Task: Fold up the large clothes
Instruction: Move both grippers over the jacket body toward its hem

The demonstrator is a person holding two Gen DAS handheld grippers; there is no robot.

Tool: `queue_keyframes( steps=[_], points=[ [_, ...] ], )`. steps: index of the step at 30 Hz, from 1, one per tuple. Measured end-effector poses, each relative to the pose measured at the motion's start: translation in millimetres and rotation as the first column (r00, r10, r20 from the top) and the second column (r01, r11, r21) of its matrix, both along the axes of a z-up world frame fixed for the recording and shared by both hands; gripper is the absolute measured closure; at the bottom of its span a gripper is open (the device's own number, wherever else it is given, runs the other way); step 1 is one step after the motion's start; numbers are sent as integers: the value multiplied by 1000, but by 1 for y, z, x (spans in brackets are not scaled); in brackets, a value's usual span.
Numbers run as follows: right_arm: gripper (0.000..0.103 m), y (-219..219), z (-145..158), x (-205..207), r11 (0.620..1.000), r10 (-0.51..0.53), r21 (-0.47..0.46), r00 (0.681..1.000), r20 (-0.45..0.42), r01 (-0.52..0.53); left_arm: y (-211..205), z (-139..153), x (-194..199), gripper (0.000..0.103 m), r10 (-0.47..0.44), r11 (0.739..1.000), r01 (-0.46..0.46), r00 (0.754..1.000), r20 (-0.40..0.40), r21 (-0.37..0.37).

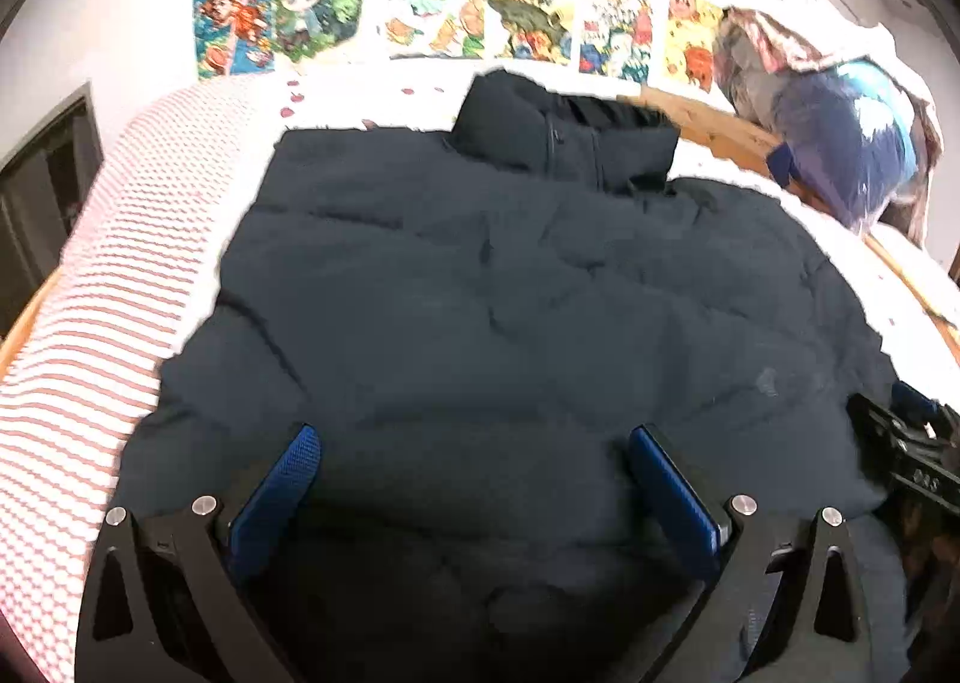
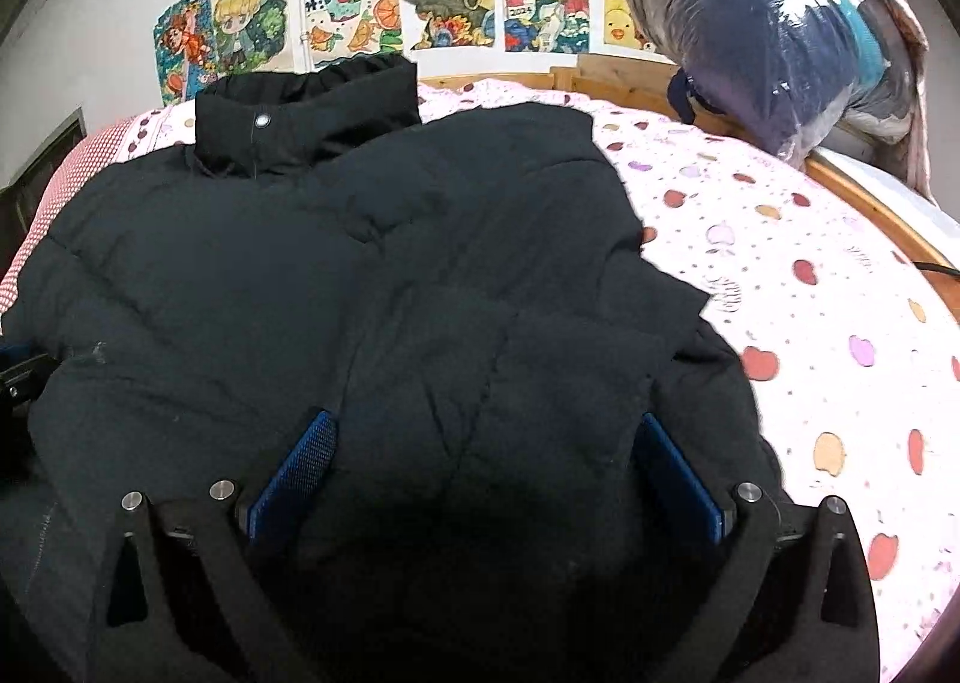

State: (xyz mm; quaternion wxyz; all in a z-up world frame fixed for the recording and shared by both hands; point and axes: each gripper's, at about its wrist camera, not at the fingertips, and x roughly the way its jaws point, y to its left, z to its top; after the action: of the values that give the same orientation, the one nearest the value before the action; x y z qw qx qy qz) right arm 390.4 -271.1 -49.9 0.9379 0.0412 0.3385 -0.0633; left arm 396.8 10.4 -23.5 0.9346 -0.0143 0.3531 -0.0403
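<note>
Black jacket [image 2: 312, 287], near hem under tongs [image 2: 480, 464]

Both views are bright, with strong fisheye bending and black corners. The left wrist view is smeared by motion blur and its pale bedsheet [image 1: 384, 101] ahead is blown out white. The right view is sharper. A deep shadow sits on the black jacket [image 2: 336, 275] between each gripper's fingers.

Left gripper [image 1: 474, 479], right gripper [image 2: 486, 467], black frames, blue textured pads, silver screws
</note>
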Motion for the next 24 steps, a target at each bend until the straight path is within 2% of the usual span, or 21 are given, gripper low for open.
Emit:
queue_keyframes(
  steps=[4, 7, 10, 19, 24],
  points=[
    [4, -3, 28, -25, 999, 16, 46, 998, 61, -19, 6, 28, -20, 0, 7, 998, -5, 999, 33, -57],
    [4, -6, 45, -40, 991, 40, 125, 997, 70, -49, 8, 43, -37, 0, 2, 995, 0, 1000, 18, -104],
    [4, -5, 60, -51, 985, 56, 159, 995, 77, -68, 12, 58, -54, 0, 2, 991, -2, 1000, 2, -134],
    [4, 13, 118, -104, 975, 150, 144, 981, 121, -167, 16, 112, -107, 0, -20, 996, 24, 999, 50, -85],
    [4, 17, 153, -116, 971, 181, 134, 973, 144, -200, 24, 141, -112, 0, -17, 996, 21, 998, 55, -85]
  ],
)
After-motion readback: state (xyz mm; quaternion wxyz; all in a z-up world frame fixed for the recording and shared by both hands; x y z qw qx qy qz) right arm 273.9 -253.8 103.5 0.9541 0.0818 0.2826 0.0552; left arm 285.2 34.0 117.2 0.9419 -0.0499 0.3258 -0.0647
